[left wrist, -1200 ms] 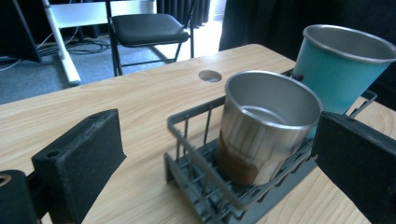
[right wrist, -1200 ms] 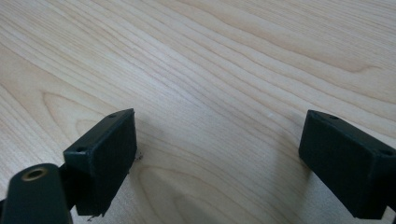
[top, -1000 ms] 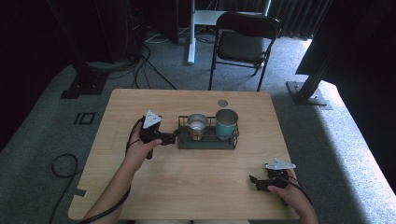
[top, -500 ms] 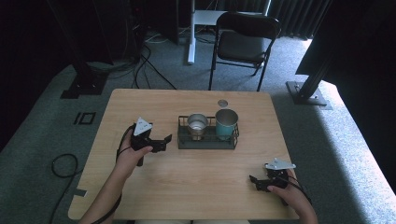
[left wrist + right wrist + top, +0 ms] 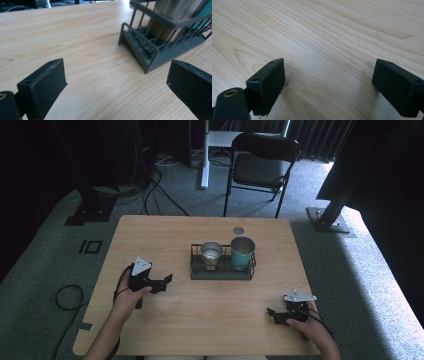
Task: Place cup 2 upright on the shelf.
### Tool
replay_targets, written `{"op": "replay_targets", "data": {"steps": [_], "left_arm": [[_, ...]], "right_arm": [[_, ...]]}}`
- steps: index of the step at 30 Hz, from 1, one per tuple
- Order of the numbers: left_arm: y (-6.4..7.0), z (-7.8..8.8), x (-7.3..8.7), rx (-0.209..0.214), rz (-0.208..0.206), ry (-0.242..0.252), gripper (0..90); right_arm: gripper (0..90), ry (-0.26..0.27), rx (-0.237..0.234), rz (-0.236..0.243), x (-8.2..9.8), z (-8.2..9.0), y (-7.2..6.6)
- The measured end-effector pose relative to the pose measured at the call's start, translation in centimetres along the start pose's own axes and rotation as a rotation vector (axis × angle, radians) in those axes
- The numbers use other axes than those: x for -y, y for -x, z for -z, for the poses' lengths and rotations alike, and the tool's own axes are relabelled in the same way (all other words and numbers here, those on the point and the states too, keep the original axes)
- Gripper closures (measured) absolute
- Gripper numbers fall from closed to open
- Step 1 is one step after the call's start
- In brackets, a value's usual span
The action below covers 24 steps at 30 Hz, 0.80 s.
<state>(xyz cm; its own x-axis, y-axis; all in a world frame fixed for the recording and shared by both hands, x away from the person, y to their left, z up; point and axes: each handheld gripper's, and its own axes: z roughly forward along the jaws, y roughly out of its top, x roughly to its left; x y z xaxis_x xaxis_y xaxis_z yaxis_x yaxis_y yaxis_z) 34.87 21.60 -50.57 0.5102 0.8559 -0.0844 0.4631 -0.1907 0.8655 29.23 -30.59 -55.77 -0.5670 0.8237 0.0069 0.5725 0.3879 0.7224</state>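
Note:
A dark wire rack (image 5: 222, 271) stands at the table's middle and holds a steel cup (image 5: 212, 254) on its left and a teal cup (image 5: 243, 253) on its right. My left gripper (image 5: 165, 283) hovers open a short way left of the rack, jaws pointing at it, nothing between them. In the left gripper view the open gripper (image 5: 115, 85) faces the rack's end (image 5: 147, 50), with the steel cup (image 5: 175, 10) and a sliver of the teal cup (image 5: 206, 21) behind the wires. My right gripper (image 5: 274, 316) rests open near the front right; its view shows the gripper (image 5: 328, 82) over bare wood.
A small round disc (image 5: 238, 230) lies on the wooden table (image 5: 165, 235) just behind the teal cup. A folding chair (image 5: 260, 167) stands beyond the far edge, with cables and stand bases on the carpet around it.
My left gripper has drawn back from the rack's left end, moving left and toward the front edge. The right gripper and both cups have stayed put.

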Motion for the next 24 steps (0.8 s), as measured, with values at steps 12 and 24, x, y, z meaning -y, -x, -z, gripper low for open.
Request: {"op": "replay_targets", "data": {"steps": [12,24], "left_arm": [[-1.3,1.9,2.5,-0.053,0.049,-0.03,2.9],[-1.8,3.5,4.4,-0.103,0.077,-0.064,3.0]], "right_arm": [[10.9,0.0,0.0,0.0,0.0,0.0,0.0],[10.9,0.0,0.0,-0.002,0.0,0.0,0.0]]}}
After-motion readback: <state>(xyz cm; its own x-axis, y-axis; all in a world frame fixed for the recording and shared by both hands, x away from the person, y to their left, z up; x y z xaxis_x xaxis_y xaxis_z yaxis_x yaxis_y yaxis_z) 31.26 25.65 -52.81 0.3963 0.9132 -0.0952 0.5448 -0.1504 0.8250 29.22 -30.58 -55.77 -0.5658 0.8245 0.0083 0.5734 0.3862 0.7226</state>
